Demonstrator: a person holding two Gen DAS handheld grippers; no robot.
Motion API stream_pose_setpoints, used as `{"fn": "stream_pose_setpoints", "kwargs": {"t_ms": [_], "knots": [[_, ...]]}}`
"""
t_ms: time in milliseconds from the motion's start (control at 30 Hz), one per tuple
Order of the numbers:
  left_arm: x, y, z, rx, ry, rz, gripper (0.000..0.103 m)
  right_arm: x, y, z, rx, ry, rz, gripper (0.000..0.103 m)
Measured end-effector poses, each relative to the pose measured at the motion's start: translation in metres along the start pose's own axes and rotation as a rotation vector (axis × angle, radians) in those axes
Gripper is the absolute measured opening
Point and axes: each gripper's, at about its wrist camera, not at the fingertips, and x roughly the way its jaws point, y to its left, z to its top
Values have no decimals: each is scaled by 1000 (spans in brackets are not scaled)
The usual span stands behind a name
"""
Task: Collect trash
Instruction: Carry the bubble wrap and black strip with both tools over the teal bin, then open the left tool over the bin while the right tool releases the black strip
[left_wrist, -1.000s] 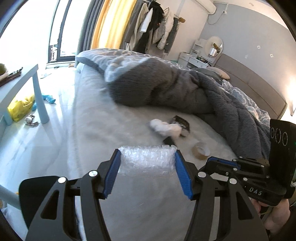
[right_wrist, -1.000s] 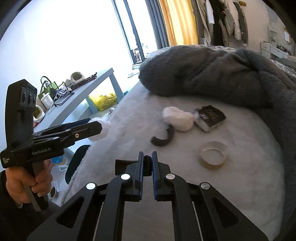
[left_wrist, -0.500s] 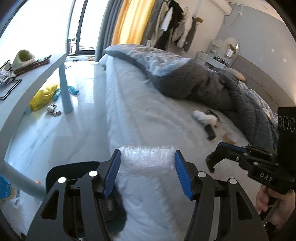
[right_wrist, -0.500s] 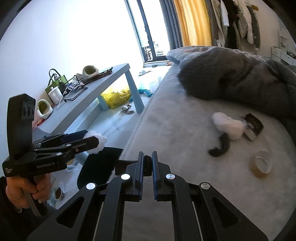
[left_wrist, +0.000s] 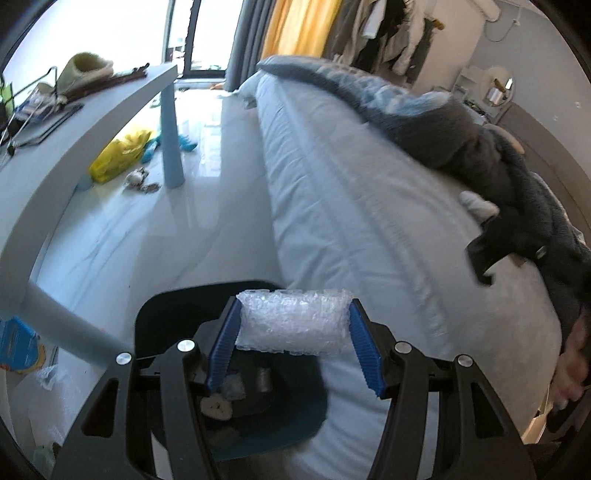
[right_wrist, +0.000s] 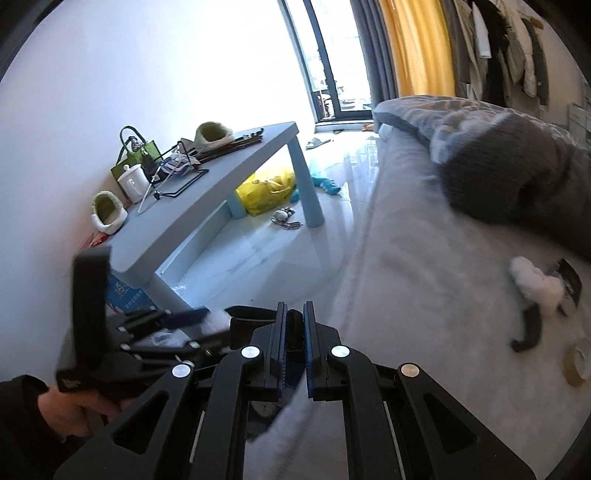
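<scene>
The wad of bubble wrap (left_wrist: 293, 321) is clear white and pebbled, between royal-blue ribbed pads (left_wrist: 221, 345) on a black gripper frame. The bed sheet (left_wrist: 332, 206) is pale grey-blue; the fleece blanket (right_wrist: 517, 177) on it is charcoal. Under the light-blue table (right_wrist: 207, 206) lies a bright yellow bag (right_wrist: 267, 188). The curtain (right_wrist: 417, 48) is orange-yellow beside a dark grey one. The bin (left_wrist: 162, 325) at the bed's edge is black.

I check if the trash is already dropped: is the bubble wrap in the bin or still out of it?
Out. The bubble wrap is clamped between the left gripper's blue pads, above the open black bin.
</scene>
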Motion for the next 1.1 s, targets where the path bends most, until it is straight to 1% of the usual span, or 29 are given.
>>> {"fn": "stream_pose_setpoints", "kwargs": {"t_ms": [200,467,700,733,833,867,933,1100], "knots": [[14,30,-15,-29,72,18,61,21,24,8,-25,17,28,8],[30,57,-36,-48,170,36,61,51,48,11,-48,57,53,8],[39,81,-50,-78,240,49,62,80,64,10,-48,103,63,8],[39,82,-51,-78,245,51,63,83,65,9,-47,109,65,8],[36,89,-53,-81,246,51,73,95,68,7,-46,134,60,8],[34,90,-54,-81,242,54,75,99,68,6,-44,142,60,8],[31,95,-53,-88,238,59,77,108,70,4,-41,160,59,8],[20,105,-50,-101,216,59,78,128,73,-2,-44,207,40,8]]}}
